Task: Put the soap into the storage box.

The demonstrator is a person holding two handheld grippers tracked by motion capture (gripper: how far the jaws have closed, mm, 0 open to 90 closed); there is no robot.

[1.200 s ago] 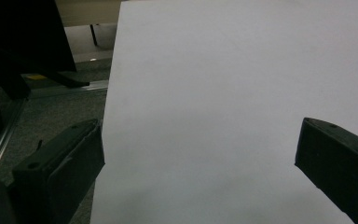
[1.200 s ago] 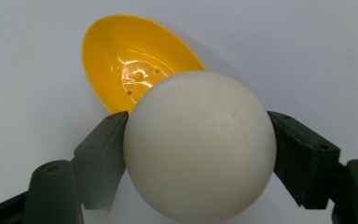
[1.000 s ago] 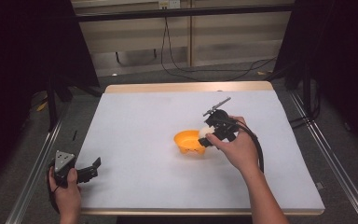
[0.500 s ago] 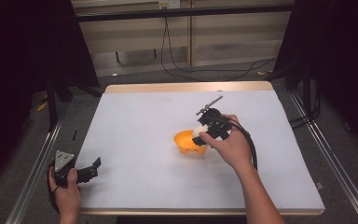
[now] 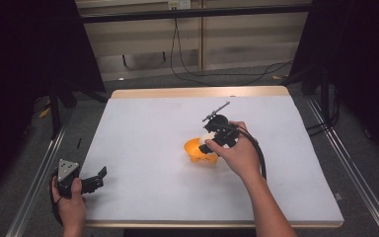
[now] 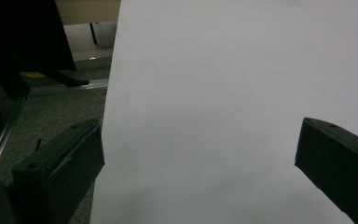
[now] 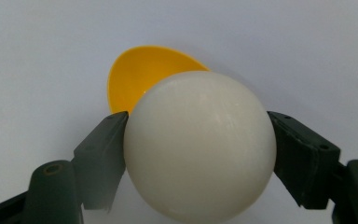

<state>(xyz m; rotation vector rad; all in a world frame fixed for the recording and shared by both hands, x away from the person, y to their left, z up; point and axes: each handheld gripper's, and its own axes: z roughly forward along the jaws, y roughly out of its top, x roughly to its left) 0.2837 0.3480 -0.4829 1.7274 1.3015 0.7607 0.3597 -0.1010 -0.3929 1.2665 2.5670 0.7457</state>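
- The white ball (image 7: 199, 147) is clasped between the fingers (image 7: 103, 154) of the right gripper (image 5: 212, 140), just above the orange bowl (image 5: 197, 150) near the middle of the desk (image 5: 143, 128).
- The left gripper (image 5: 96, 178) is held at the near left corner of the desk, its fingers (image 6: 60, 172) spread apart with nothing between them.
- Risk: the ball is smooth and round, gripped only at its sides; a slip may occur under a slack grip.
- Risk: the bowl looks light; if released off-centre, the ball could strike the rim, tip the bowl and roll away across the desk.
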